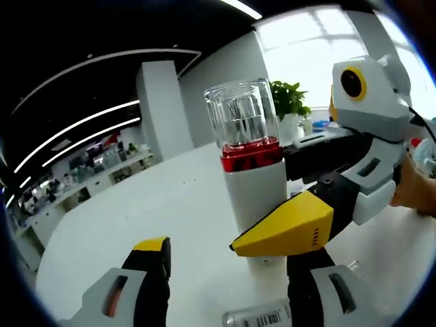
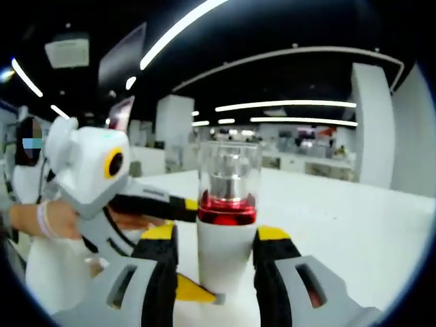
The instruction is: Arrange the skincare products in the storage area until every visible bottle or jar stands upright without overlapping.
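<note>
Currently white bottle point(image 2: 225, 255) upright on tabletop point(image 2: 354, 225), between right gripper point(image 2: 216, 235) jaws, apparently clamped. Left gripper point(image 1: 235, 248) jaws spread, holding nothing, just beside bottle. Risk: abrupt release or left-jaw nudge topples tall bottle.

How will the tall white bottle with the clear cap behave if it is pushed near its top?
The bottle is tall and narrow, so it may tip easily. Its clear cap looks smooth, perhaps slippery and loose if squeezed. The right gripper brackets its lower body, which should steady it.
</note>
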Tool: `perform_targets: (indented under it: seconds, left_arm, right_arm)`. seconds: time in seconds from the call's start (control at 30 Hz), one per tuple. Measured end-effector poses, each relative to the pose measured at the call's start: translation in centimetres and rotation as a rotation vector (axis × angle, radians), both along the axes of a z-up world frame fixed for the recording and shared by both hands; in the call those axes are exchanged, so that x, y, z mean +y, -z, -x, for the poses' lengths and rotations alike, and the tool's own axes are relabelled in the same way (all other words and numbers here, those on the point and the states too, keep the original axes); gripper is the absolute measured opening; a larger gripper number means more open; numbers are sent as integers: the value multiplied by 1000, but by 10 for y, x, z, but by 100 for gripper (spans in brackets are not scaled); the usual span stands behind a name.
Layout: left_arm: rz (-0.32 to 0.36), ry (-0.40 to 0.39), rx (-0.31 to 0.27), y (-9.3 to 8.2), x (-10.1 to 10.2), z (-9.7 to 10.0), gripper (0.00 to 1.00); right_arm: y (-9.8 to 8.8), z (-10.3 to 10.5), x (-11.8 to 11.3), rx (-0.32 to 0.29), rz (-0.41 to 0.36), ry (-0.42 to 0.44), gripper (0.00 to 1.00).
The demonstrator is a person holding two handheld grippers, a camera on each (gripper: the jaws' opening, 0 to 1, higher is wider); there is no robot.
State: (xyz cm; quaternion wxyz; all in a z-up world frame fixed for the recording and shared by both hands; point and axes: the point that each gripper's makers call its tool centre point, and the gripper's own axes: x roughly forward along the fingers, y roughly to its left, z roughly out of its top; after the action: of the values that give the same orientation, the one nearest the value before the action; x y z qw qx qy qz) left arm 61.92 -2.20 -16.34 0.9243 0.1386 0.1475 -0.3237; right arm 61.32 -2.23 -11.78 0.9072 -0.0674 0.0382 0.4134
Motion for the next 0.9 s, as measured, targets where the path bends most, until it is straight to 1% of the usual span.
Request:
perform_targets:
  seconds: [0.23,0.37,0.43,0.5,0.57,0.9]
  left_arm:
    - [-1,-8,5,0,2,-1,72]
    - [-2,-24,5,0,9,-2,74]
    - [0,-30,10,1,12,-3,75]
    - [3,-35,14,2,14,-4,76]
    - [3,-41,21,3,16,-6,76]
    - [-9,-67,21,4,26,-5,79]
  right_arm:
    - [6,-1,-2,18,6,3,42]
    - [8,-1,-3,26,9,11,40]
    - [8,-2,-5,28,9,18,37]
    - [6,-3,-8,15,-4,27,29]
    - [3,-4,-10,11,-29,35,29]
    - [4,-3,-12,4,-17,57,32]
